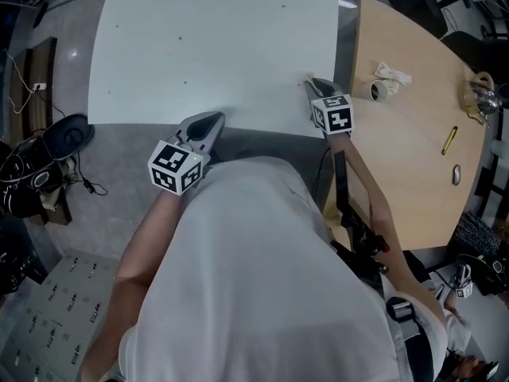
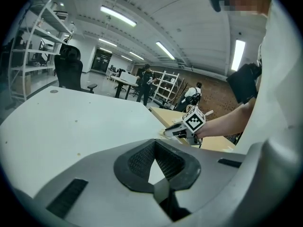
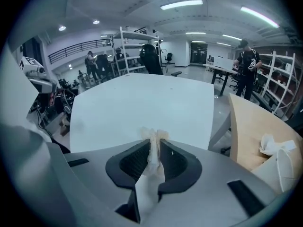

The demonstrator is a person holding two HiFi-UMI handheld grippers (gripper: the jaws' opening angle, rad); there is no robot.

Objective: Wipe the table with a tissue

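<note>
Tissue (image 3: 152, 149) is absent at 11 o'clock, where the left gripper (image 1: 208, 122) is closed on nothing at the table's (image 1: 215, 38) near edge. At 1 o'clock the tissue is clamped in the right gripper (image 1: 316, 88). Little of it protrudes, so the bare jaw tips may be scraped across the table.

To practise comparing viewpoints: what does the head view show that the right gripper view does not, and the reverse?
Head view only: a yellow pen on the wooden table, and the marker cube on the right tongs. Right gripper view only: the tissue clamped between those tongs, and distant shelving. Both: the white table and paper cup.
</note>
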